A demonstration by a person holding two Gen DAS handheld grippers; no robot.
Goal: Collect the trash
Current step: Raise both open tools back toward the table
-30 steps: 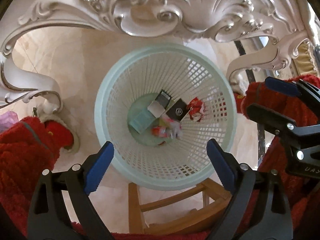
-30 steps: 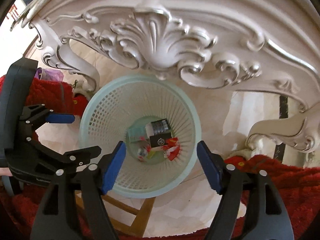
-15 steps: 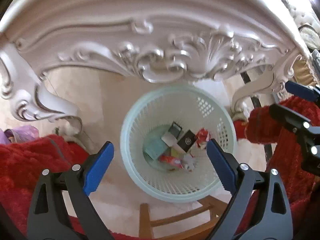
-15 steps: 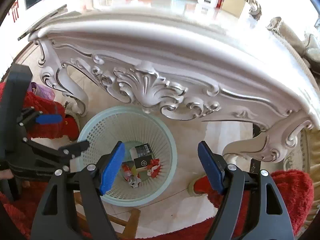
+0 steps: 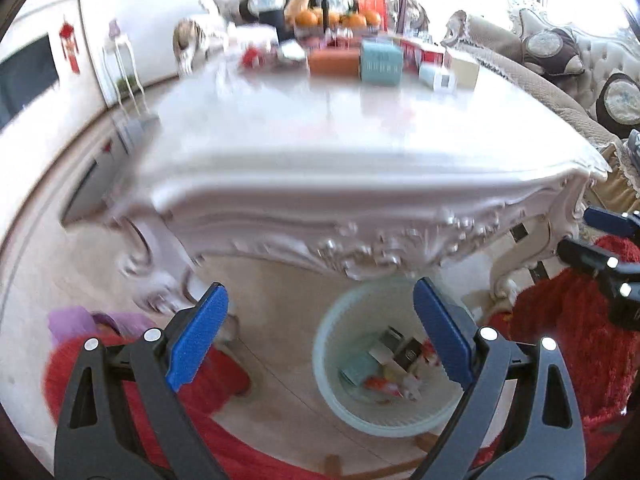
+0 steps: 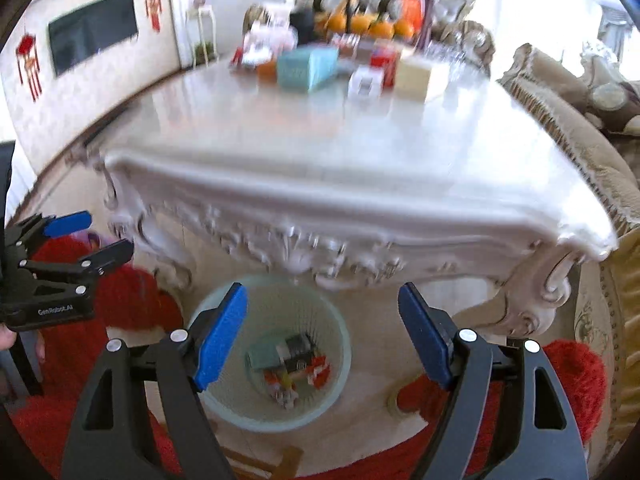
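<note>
trash [image 5: 394,364] sitting low in the pale mesh basket [image 5: 332,376] on the floor, under the near edge of the carved white table [image 5: 360,184]: boxes and red wrappers in a loose heap at the bottom. left gripper [image 5: 320,336] spread wide with nothing between the blue pads, right gripper [image 6: 322,332] likewise agape and empty. looks like the hunt for the next piece, probably among the boxes [image 6: 308,66] clustered at the far end of the tabletop. best to clear the table's moulded lip before reaching forward, then come in flat over the polished top. plenty of bare surface near the front edge for a sweep. tight below: table legs [image 5: 516,256], basket rim and red fleece [image 5: 568,332] crowd the floor. blur hides small scraps, so no telling what else lies there.
</note>
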